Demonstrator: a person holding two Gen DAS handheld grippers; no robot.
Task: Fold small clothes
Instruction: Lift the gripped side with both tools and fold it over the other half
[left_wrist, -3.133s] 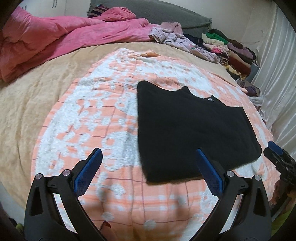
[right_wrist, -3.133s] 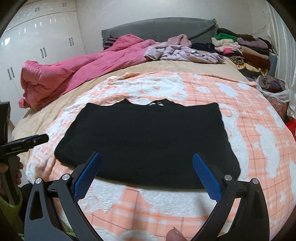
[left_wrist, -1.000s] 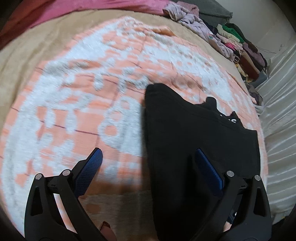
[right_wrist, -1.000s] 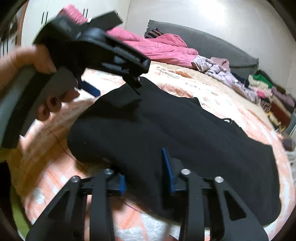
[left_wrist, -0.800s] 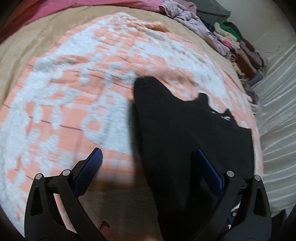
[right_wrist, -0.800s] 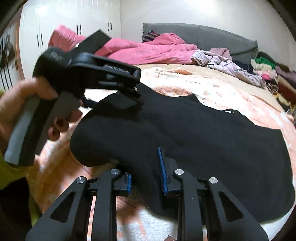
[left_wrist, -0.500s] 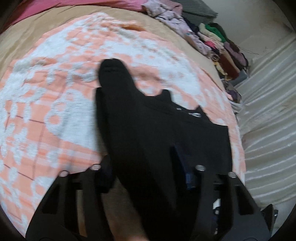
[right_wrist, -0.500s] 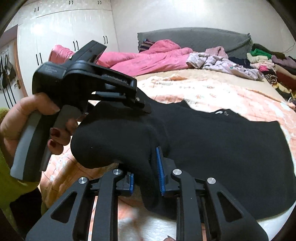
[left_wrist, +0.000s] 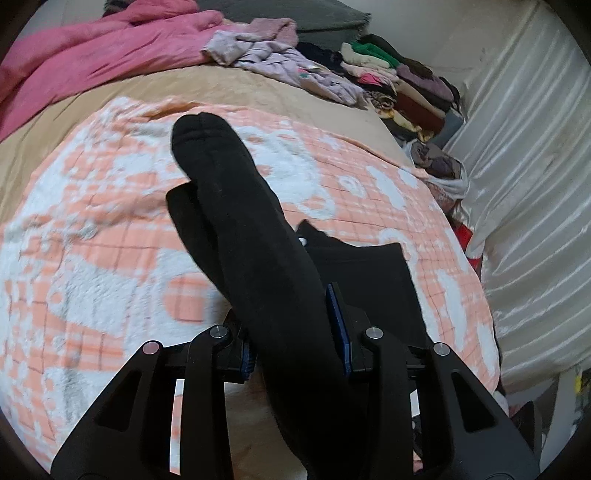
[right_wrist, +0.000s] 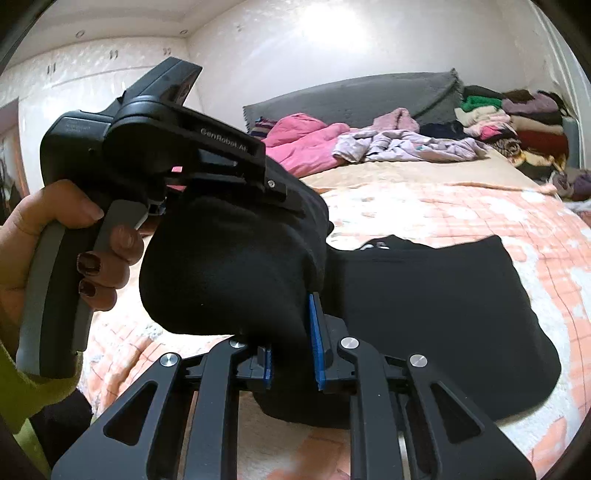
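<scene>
Both grippers have just been closing: the left gripper (left_wrist: 295, 332) and right gripper (right_wrist: 291, 343) now clamp the black garment's (right_wrist: 424, 295) edge, lifted off the blanket (left_wrist: 92, 258), so the fold appears underway.

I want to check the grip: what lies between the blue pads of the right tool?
In the right wrist view, a lifted fold of the black garment fills the gap; the right tool is clamped on it.

Soft indoor light, moderately bright; glare patch on wall (right_wrist: 314, 40) above right gripper (right_wrist: 291, 354); black garment (left_wrist: 258, 258) between pads loses detail; fisheye bends edges, dark corners; slight blur on blanket (left_wrist: 74, 240) left of claw.
</scene>
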